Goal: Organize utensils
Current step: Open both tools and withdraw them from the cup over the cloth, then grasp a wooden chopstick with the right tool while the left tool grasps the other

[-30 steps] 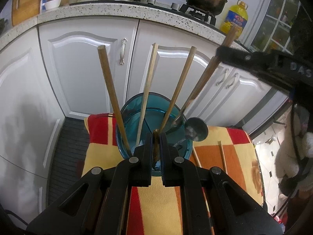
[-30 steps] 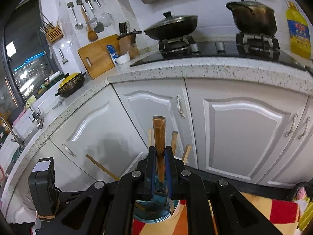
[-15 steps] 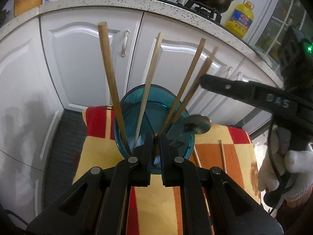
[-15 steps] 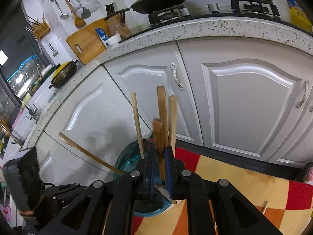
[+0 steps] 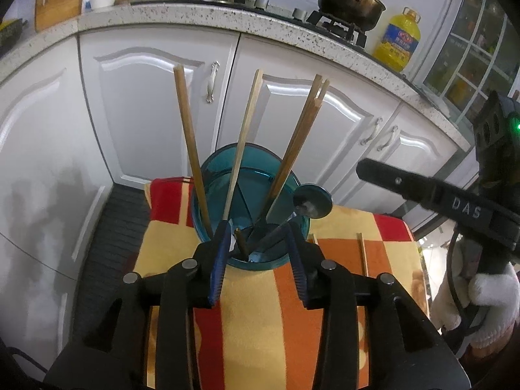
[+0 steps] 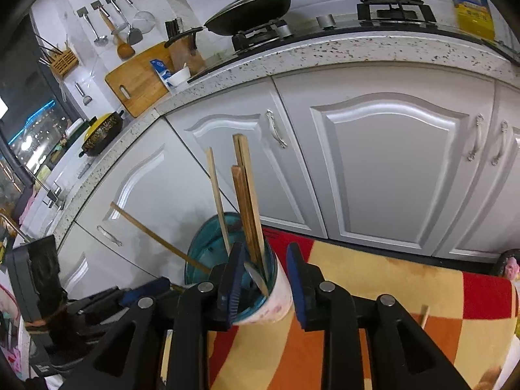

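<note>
Teal cup [image 5: 250, 175] of wooden chopsticks [image 5: 188, 136] stands just past both grippers; left gripper [image 5: 258, 256] and right gripper [image 6: 265, 279] have just spread, fingers apart, gripping nothing

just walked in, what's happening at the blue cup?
A person with tongs in each hand is dropping utensils into the teal cup on the checkered cloth. Both the left tongs and the right tongs have just been opening, and neither presses on anything. Several chopsticks and a metal spoon stand in the cup. One chopstick lies on the cloth.
</note>
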Demonstrator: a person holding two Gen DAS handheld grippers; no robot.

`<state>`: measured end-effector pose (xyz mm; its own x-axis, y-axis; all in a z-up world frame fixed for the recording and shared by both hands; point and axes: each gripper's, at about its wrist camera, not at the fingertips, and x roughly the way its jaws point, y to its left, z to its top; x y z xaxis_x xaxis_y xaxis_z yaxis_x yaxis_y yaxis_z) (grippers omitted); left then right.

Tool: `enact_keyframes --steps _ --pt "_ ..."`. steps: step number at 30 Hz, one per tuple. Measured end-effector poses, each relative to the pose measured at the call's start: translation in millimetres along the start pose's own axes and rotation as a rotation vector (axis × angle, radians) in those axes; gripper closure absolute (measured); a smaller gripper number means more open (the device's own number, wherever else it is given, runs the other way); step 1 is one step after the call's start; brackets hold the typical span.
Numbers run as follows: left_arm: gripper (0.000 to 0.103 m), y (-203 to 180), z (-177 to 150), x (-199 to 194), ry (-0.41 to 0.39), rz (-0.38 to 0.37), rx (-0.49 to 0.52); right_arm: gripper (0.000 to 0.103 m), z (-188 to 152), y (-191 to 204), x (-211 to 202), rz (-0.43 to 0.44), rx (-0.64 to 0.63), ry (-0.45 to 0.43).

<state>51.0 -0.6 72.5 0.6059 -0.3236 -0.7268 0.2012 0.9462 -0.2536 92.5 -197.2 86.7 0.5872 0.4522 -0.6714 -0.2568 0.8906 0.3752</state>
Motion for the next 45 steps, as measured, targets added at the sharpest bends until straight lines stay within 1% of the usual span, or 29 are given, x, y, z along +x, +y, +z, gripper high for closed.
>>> enact_keyframes --steps 9,13,21,29,35,40,45 --pt "0.065 -14.5 -9.6 -21.7 -0.051 0.047 0.037 0.075 -18.0 3.4 -24.5 -0.033 -0.001 -0.011" --pt "0.059 -25.1 -16.0 -27.7 -0.063 0.046 0.050 0.070 -28.1 0.9 -40.3 -0.057 0.000 -0.024" --pt "0.058 -51.4 -32.2 -28.9 -0.058 0.028 0.083 0.068 -57.2 -15.6 -67.0 -0.110 0.023 -0.023" --pt "0.057 -75.0 -49.9 -17.8 -0.024 0.006 0.112 0.067 -94.5 -52.4 -82.7 -0.164 0.091 0.002" --pt "0.056 -79.7 -66.2 -3.3 0.025 -0.016 0.105 0.066 -122.1 -83.0 -81.8 -0.198 0.153 0.041" --pt "0.055 -82.1 -86.3 19.3 0.098 -0.036 0.103 0.066 -144.8 -107.6 -65.7 -0.222 0.207 0.103" --pt "0.056 -80.6 -103.8 39.2 0.143 -0.040 0.084 0.066 -162.8 -122.1 -38.3 -0.241 0.224 0.174"
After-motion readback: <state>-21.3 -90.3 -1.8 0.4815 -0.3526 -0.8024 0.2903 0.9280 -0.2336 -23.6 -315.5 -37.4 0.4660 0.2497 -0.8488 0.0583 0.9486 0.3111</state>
